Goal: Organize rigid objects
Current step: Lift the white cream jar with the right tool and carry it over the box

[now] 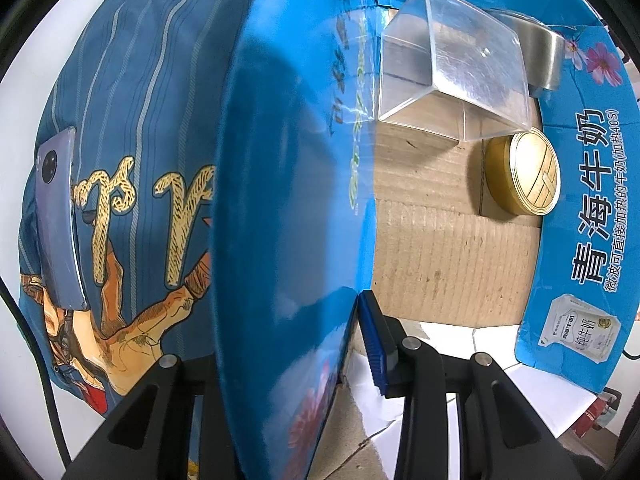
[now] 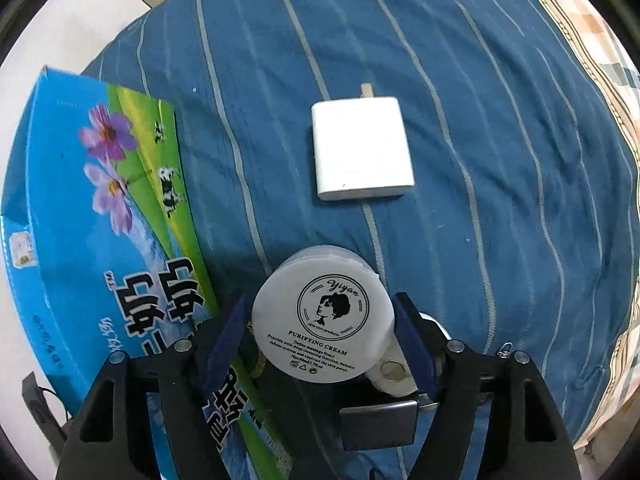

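Nearest the right wrist camera, the cream jar [image 2: 324,314] sits between the blue pads of the right claw [image 2: 322,336]; both pads appear to touch its sides, so the jaws hold the jar at a medium spread. A flat dark object [image 2: 380,424] lies under the jar, close to the camera, along with a small white round piece [image 2: 394,376]. The support is a bed covered with a blue striped sheet [image 2: 460,160], not a hard surface; a checked blanket edge [image 2: 600,60] runs along the right side and white floor [image 2: 72,24] shows at the upper left. The white charger [image 2: 360,148] lies flat on the sheet beyond the jar, well apart from it, with open sheet all around. The blue milk carton [image 2: 100,220] stands just beside the left pad, crowding that side. In the left wrist view, the left claw [image 1: 352,344] is closed narrow on the carton flap [image 1: 288,200], pinching it upright. Inside the carton, on bare cardboard, lie a clear plastic box [image 1: 452,76], a gold round tin [image 1: 524,176] near the far wall, and a metal piece [image 1: 536,52] behind the box. A phone [image 1: 60,220] rests on the sheet outside the carton.
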A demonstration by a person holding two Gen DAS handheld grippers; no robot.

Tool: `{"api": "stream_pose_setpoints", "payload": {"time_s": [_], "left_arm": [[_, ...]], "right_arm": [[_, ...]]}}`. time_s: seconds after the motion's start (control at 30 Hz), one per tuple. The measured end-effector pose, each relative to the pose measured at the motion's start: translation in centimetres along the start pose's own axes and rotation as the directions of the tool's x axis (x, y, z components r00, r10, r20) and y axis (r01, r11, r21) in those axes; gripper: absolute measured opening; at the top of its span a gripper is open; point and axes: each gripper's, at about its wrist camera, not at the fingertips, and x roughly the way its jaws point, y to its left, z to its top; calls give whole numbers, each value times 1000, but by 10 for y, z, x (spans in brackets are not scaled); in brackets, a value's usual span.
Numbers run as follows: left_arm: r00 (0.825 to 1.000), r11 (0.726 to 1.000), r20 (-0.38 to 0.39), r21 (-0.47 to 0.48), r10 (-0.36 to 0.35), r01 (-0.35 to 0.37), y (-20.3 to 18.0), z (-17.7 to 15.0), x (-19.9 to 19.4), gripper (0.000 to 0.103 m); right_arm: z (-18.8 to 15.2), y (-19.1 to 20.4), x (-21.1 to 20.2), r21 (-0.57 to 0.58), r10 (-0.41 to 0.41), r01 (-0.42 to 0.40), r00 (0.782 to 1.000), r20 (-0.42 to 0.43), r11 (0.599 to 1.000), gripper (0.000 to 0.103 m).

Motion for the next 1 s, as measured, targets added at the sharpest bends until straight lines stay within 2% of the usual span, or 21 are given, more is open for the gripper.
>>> {"api": "stream_pose_setpoints", "payload": {"time_s": [0.17, 0.23, 0.33, 0.47, 0.53, 0.77, 1.0], "left_arm": [[1000, 1000, 0, 1, 1, -1, 1, 0, 0, 34], [1000, 1000, 1, 3, 4, -4, 1, 0, 0, 34], [1000, 1000, 0, -3, -1, 1, 2, 0, 1, 34], [1000, 1000, 0, -2, -1, 1, 3, 0, 1, 34], [1000, 1000, 0, -1, 1, -1, 3, 0, 1, 34], [1000, 1000, -1, -4, 1, -1, 2, 0, 0, 34], [1000, 1000, 2, -7, 2, -2, 3, 0, 0, 34]], "right_arm": [[2, -12, 11, 48, 41, -40, 999, -14, 998, 71], [3, -17, 7, 53, 15, -16, 1000, 2, 998, 72], [3, -18, 2, 22, -71, 70, 997, 37, 997, 72], [9, -20, 18, 51, -60, 61, 998, -16, 997, 71], [12, -19, 18, 53, -67, 67, 998, 5, 996, 70], [-9, -4, -7, 13, -143, 142, 983, 114, 990, 70], [-31, 11, -45, -7, -118, 120, 982, 145, 993, 70]]}}
